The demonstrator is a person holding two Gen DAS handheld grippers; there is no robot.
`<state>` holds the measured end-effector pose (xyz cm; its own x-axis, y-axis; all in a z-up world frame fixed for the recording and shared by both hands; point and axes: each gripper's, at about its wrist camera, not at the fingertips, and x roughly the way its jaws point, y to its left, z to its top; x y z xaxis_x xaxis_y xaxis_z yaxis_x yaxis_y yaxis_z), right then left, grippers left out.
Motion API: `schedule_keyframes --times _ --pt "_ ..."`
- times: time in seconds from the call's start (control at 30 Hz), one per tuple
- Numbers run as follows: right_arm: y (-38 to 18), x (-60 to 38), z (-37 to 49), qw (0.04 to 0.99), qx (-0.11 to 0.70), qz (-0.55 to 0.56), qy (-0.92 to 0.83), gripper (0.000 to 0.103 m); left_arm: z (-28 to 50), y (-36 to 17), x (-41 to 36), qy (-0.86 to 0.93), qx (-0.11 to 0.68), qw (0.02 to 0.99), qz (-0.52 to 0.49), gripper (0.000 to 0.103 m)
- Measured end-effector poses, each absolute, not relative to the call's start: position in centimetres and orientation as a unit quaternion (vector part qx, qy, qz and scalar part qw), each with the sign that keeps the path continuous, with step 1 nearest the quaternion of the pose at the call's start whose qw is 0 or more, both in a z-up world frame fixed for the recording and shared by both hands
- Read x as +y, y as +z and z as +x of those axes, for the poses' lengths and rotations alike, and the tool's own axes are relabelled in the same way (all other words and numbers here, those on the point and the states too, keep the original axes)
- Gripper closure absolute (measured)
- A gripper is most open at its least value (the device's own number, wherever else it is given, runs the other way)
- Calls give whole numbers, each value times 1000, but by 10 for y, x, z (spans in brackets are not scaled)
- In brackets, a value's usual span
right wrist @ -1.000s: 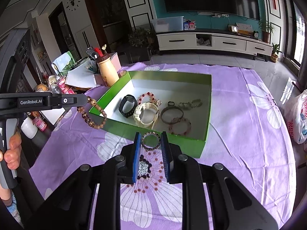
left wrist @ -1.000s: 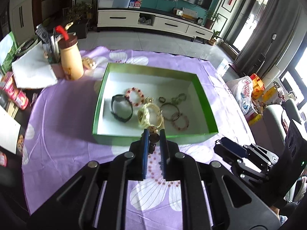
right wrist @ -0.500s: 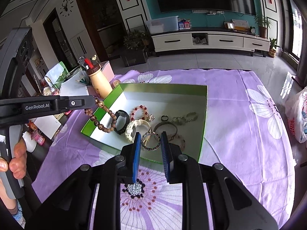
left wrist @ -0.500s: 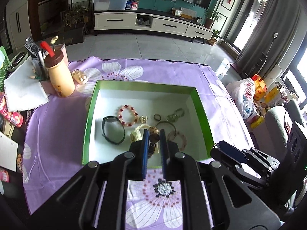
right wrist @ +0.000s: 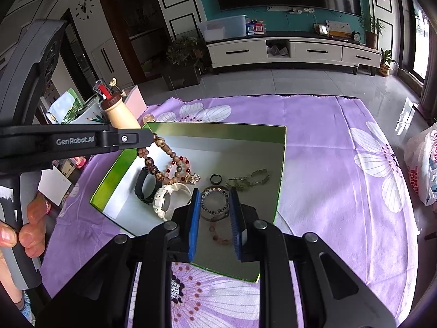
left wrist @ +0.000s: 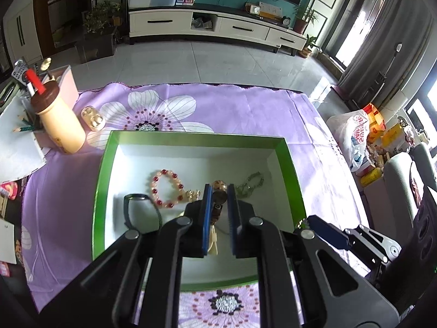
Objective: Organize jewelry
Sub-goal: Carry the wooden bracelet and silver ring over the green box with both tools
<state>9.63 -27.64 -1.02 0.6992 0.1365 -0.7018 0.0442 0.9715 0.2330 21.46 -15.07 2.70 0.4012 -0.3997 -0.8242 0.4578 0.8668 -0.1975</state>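
A green box [left wrist: 191, 136] [right wrist: 215, 128] with a white inside lies on the purple flowered cloth. My left gripper [left wrist: 218, 192] [right wrist: 148, 138] hangs over the box's middle, shut on a brown wooden bead bracelet [left wrist: 219, 188] [right wrist: 161, 161] that dangles from it. Over the near right part of the box, my right gripper [right wrist: 214, 201] [left wrist: 314, 227] is shut on a dark silver ring bracelet [right wrist: 214, 205]. On the box floor lie a red and pink bead bracelet [left wrist: 166, 188] [right wrist: 181, 165], a black band [left wrist: 140, 213] [right wrist: 144, 186], a white watch [right wrist: 166, 199], a small dark ring [right wrist: 215, 178] and a greenish chain [left wrist: 250, 184] [right wrist: 251, 179].
A tan bottle [left wrist: 58, 121] [right wrist: 120, 114] with a brown cap and red straw stands left of the box beside a pink pen holder [left wrist: 65, 82]. A small gold object [left wrist: 92, 117] lies near it. A plastic bag [left wrist: 352, 134] [right wrist: 423, 164] sits off the table's right edge.
Both grippers have travelled forward from in front of the box's near rim to above its inside, each carrying its bracelet. Their jaws look the same.
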Motion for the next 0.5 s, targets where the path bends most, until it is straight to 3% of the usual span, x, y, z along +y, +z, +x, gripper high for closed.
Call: schedule_keyframes --times 0.5 --pt "-29 -278 124 908 404 110 28 82 238 0 -182 -243 496 831 60 92"
